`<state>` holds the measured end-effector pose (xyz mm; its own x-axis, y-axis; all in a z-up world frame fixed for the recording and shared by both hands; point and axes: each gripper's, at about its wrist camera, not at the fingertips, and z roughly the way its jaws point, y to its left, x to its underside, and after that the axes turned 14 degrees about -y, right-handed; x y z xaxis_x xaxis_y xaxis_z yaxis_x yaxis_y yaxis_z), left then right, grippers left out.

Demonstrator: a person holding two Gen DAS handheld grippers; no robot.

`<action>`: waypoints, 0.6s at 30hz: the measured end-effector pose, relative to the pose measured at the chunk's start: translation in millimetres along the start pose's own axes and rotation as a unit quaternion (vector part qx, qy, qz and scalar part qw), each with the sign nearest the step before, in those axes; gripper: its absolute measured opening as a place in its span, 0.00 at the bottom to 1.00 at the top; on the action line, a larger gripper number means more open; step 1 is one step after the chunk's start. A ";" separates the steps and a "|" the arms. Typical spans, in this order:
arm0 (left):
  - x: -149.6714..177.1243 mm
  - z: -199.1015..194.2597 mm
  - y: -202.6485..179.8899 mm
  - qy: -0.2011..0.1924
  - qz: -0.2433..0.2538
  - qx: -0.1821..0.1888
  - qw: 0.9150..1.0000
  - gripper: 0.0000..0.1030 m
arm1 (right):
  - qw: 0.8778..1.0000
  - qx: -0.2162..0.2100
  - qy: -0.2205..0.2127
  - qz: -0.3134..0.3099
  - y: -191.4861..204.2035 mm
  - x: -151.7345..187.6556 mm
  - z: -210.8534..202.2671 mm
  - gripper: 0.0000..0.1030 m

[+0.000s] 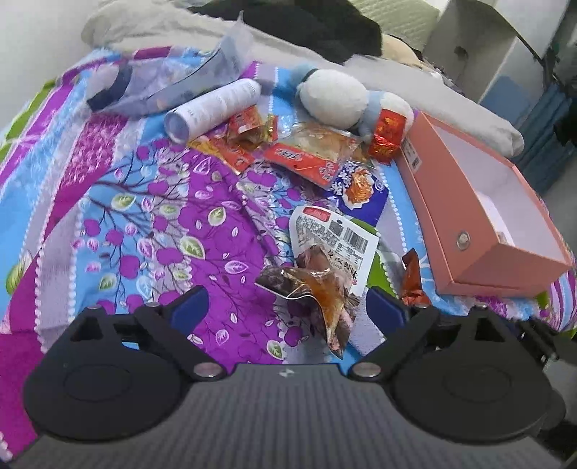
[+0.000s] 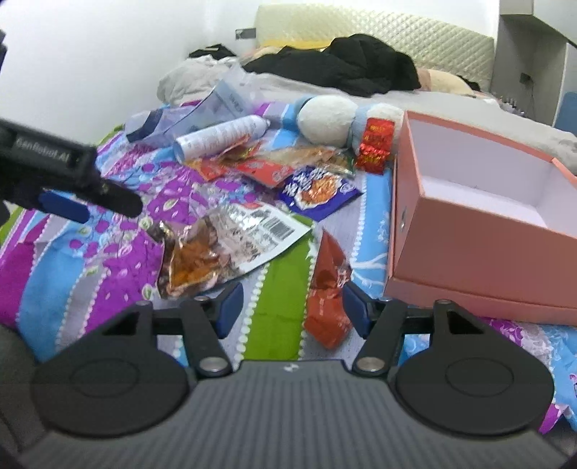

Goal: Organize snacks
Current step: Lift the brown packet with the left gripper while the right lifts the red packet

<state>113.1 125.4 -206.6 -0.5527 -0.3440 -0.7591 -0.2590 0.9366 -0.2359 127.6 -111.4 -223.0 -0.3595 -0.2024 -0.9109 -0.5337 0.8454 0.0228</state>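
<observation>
Several snack packets lie on a patterned bedspread (image 1: pixel 144 223). My left gripper (image 1: pixel 286 308) is open over a clear packet of orange-brown snack (image 1: pixel 324 299), which lies on a white barcode packet (image 1: pixel 335 238). My right gripper (image 2: pixel 292 306) is open with a small red-orange packet (image 2: pixel 326 288) between its fingers, not gripped. The clear packet (image 2: pixel 191 259) and white packet (image 2: pixel 267 231) show left of it. A blue packet (image 2: pixel 317 189) and red packets (image 2: pixel 259 169) lie farther back. An open pink box (image 2: pixel 479 231) stands to the right, also in the left wrist view (image 1: pixel 487 216).
A white spray can (image 1: pixel 212 108), a clear plastic bag (image 1: pixel 169 83), a plush toy (image 1: pixel 339 97) and a shiny red packet (image 1: pixel 387 135) lie at the back. Dark clothes (image 2: pixel 346 68) and a headboard (image 2: pixel 378 29) lie beyond. The left gripper's arm (image 2: pixel 54 169) shows at the right view's left.
</observation>
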 end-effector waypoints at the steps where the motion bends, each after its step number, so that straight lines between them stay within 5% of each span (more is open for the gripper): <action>1: -0.8 0.0 -1.5 -0.002 0.006 0.004 1.000 0.94 | 1.000 0.003 -0.003 0.003 -1.1 -0.8 -0.5 0.61; 11: -6.1 42.8 -12.2 0.003 0.076 0.066 0.995 0.95 | 0.997 0.040 -0.013 0.063 -15.8 -2.2 14.1 0.61; 18: -3.8 75.9 -24.1 0.021 0.087 0.106 0.990 0.94 | 0.995 0.055 0.040 0.074 -30.8 15.5 45.6 0.61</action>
<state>181.5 109.1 -244.1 -0.6077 -0.1746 -0.7747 0.0133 0.9731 -0.2298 173.3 -118.0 -256.7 -0.4906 -0.1062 -0.8649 -0.3840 0.9173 0.1052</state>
